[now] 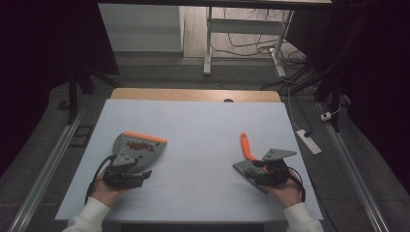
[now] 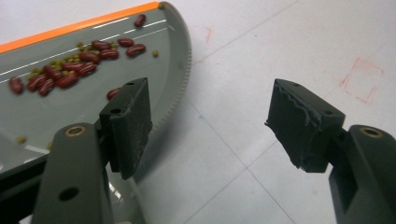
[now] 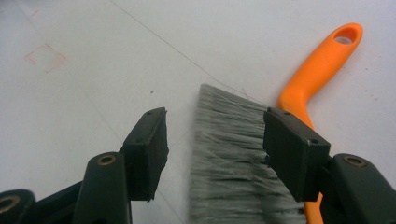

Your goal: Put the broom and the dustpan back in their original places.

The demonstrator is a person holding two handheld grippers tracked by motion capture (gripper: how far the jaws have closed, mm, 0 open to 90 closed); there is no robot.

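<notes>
A grey dustpan (image 1: 140, 144) (image 2: 60, 107) with an orange front lip lies at the left of the white mat (image 1: 193, 125). It holds several red beans (image 2: 70, 70) and small green ones. My left gripper (image 1: 129, 169) (image 2: 212, 112) is open just behind the pan. One jaw hangs over the pan's toothed rim, the other over bare mat, and nothing is gripped. A brush (image 1: 247, 164) with grey bristles (image 3: 224, 154) and an orange handle (image 3: 317, 70) lies at the right. My right gripper (image 1: 261, 171) (image 3: 212, 135) is open over the bristles, its pads apart from them.
Faint red pencil squares mark the mat (image 2: 362, 79) (image 3: 44, 58). A wooden table edge (image 1: 193, 94) shows behind the mat. Beyond it stand white desk legs (image 1: 209, 43) among floor cables. A white power strip (image 1: 309, 141) lies off the mat's right side.
</notes>
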